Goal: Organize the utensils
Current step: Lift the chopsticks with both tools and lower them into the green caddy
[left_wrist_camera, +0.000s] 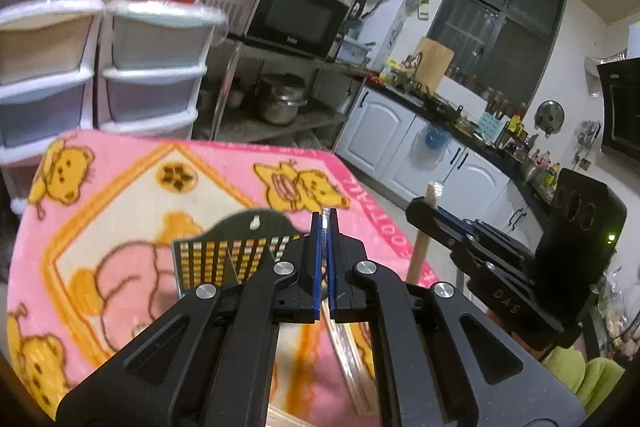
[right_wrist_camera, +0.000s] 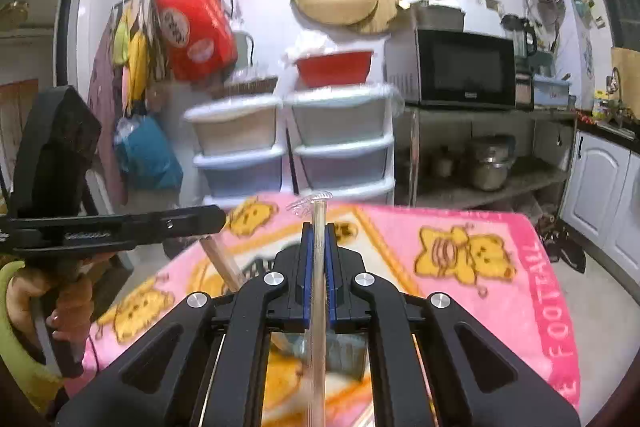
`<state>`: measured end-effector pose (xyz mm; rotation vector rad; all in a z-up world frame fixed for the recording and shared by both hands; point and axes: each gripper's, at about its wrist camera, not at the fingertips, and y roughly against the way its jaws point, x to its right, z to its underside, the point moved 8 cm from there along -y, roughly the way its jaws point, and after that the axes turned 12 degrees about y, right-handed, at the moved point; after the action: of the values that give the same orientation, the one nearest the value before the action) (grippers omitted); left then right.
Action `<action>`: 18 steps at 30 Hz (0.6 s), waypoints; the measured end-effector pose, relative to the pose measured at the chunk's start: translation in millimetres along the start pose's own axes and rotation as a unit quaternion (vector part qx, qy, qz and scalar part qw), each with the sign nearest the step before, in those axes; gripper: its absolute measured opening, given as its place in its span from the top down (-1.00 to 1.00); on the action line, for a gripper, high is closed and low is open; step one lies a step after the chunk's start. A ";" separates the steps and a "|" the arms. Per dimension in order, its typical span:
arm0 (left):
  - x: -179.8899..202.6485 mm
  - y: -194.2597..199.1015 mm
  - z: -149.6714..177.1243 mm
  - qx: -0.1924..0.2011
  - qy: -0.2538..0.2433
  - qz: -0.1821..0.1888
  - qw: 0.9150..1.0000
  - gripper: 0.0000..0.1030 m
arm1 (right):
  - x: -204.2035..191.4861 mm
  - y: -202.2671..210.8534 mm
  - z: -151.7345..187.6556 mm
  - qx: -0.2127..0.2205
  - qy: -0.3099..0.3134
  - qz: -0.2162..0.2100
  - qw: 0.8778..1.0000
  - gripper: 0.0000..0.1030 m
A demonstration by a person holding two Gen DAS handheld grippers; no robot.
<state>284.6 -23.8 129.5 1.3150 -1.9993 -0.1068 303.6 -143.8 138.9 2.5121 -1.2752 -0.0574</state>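
Pink cartoon-bear blanket (left_wrist_camera: 132, 187) covers counter; black mesh utensil basket (left_wrist_camera: 236, 251) lies below left gripper (left_wrist_camera: 326, 227), pinching flat wrapped utensil; right gripper (right_wrist_camera: 318, 247) pinches upright pale wooden chopstick (right_wrist_camera: 319, 267).

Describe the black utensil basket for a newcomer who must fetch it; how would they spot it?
Find the pink cartoon-bear blanket covering the table. Near its middle, just beyond the left gripper, lies a black basket. It alone has a grid of small openings and a hanging hole at its top.

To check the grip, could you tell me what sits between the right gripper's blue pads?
A thin plastic-wrapped stick, clamped; right wrist view shows it.
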 end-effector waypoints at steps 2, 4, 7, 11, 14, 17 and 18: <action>3.6 4.9 -7.2 0.008 -0.003 0.001 1.000 0.99 | 4.6 -2.4 -8.3 0.016 -0.003 0.013 1.000 0.89; 6.1 8.3 -14.8 0.016 -0.007 0.001 1.000 0.99 | 9.2 -6.1 -16.0 0.026 -0.005 0.023 0.999 0.89; 7.4 14.3 -26.0 0.029 -0.008 -0.002 1.000 0.99 | 14.9 -11.6 -28.0 0.044 -0.001 0.036 0.998 0.89; 3.3 20.5 -40.8 0.045 -0.004 -0.004 0.999 0.99 | 19.2 -21.3 -40.4 0.060 0.010 0.051 0.997 0.89; -1.8 23.1 -49.7 0.055 0.001 -0.012 0.998 0.99 | 23.2 -30.3 -46.1 0.064 0.009 0.063 0.996 0.89; -10.2 23.8 -55.5 0.061 0.012 -0.018 0.998 0.99 | 28.1 -38.5 -51.6 0.074 0.007 0.075 0.994 0.89; -13.1 23.7 -56.3 0.062 0.014 -0.020 0.998 0.99 | 29.9 -40.9 -53.2 0.076 0.007 0.079 0.994 0.89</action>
<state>303.6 15.6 174.1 1.4260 -1.9827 0.0175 362.9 -130.9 180.1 2.5206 -1.5215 0.0977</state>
